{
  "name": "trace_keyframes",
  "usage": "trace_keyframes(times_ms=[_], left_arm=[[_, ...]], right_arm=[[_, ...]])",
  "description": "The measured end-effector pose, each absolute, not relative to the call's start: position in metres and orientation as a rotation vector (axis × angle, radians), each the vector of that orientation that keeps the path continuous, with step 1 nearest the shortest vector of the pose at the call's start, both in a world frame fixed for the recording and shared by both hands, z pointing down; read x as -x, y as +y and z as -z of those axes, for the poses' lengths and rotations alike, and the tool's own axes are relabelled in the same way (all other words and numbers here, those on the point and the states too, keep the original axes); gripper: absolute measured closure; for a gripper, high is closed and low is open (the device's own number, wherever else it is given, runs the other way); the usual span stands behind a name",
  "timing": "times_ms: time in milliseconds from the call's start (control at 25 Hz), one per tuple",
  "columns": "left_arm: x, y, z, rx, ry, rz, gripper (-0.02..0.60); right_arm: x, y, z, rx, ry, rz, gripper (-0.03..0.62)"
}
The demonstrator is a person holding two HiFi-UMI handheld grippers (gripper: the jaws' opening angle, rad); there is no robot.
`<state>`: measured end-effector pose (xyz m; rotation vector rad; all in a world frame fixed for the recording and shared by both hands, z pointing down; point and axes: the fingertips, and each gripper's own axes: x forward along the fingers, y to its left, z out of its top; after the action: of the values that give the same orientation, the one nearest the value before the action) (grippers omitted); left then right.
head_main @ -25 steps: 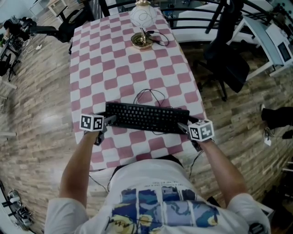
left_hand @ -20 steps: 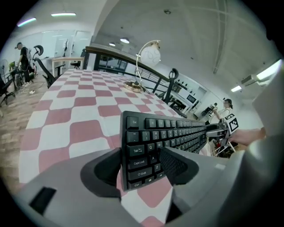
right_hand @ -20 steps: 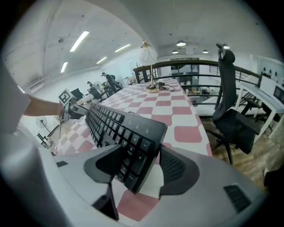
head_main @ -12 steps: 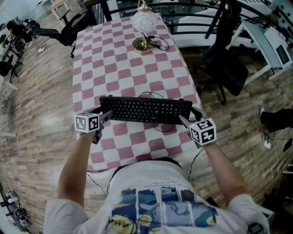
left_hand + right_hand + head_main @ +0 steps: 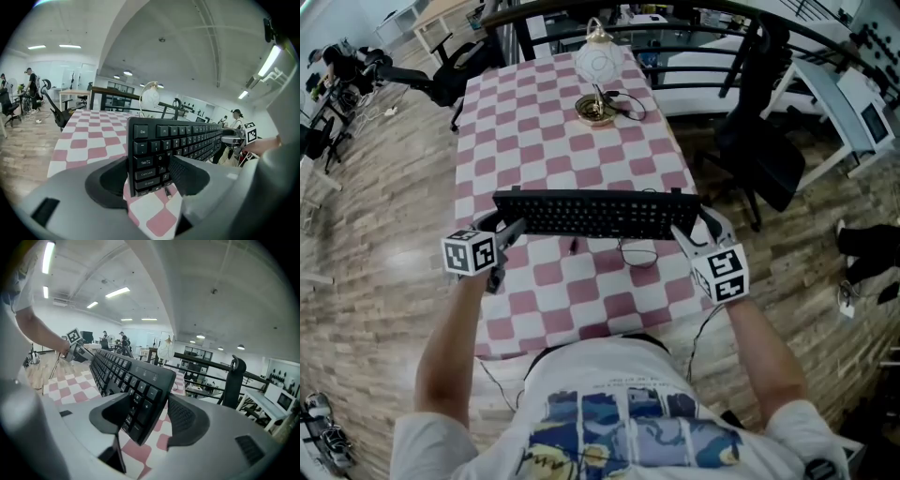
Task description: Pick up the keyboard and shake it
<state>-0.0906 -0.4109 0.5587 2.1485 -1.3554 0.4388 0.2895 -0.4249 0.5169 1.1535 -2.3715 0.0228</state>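
Note:
A black keyboard [image 5: 595,214] hangs level above the pink-and-white checkered table [image 5: 534,122], its thin cable [image 5: 633,251] drooping to the cloth. My left gripper [image 5: 502,230] is shut on its left end and my right gripper [image 5: 694,228] on its right end. In the left gripper view the Esc-side end [image 5: 154,145] sits between the jaws of that gripper [image 5: 150,174]. The right gripper view has the number-pad end [image 5: 140,390] clamped in the right gripper [image 5: 147,417], whose jaws have just been closing slightly on it.
A white globe lamp [image 5: 597,64] on a brass base [image 5: 594,110] stands at the table's far end. A black office chair [image 5: 764,131] is to the right, another chair [image 5: 441,75] at the far left. White desks [image 5: 853,94] and a dark railing line the back.
The keyboard lay on the cloth a second ago and now hangs above it. Both grippers rose with it, and its cable trails down to the table.

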Motion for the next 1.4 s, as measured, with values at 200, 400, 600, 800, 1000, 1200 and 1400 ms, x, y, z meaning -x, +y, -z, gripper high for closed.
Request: trace_keyframes(times_ms=[200, 400, 600, 800, 1000, 1200, 1400], left_arm=[[0.092, -0.414, -0.527, -2.191, -1.402, -0.384, 0.305], [0.095, -0.412, -0.5, -2.226, -1.441, -0.334, 0.305], [0.101, -0.41, -0.47, -2.278, -1.504, -0.295, 0.305], [0.107, -0.403, -0.447, -2.312, -1.568, -0.278, 0.305], [0.115, -0.392, -0.425, -2.339, -1.623, -0.268, 0.305], [0.125, -0.38, -0.407, -2.358, -1.678, -0.261, 0.305], [0.135, -0.368, -0.391, -2.378, -1.729, -0.246, 0.305]], right_arm=[[-0.287, -0.427, -0.479, -1.186, -2.377, 0.108, 0.339], [-0.284, -0.427, -0.448, -1.212, -2.388, 0.242, 0.339], [-0.279, -0.429, -0.42, -1.229, -2.404, 0.37, 0.339], [-0.274, -0.428, -0.405, -1.238, -2.416, 0.443, 0.341], [-0.266, -0.424, -0.393, -1.233, -2.435, 0.466, 0.342], [-0.256, -0.422, -0.382, -1.229, -2.455, 0.507, 0.342], [-0.246, -0.418, -0.368, -1.24, -2.464, 0.578, 0.342]])
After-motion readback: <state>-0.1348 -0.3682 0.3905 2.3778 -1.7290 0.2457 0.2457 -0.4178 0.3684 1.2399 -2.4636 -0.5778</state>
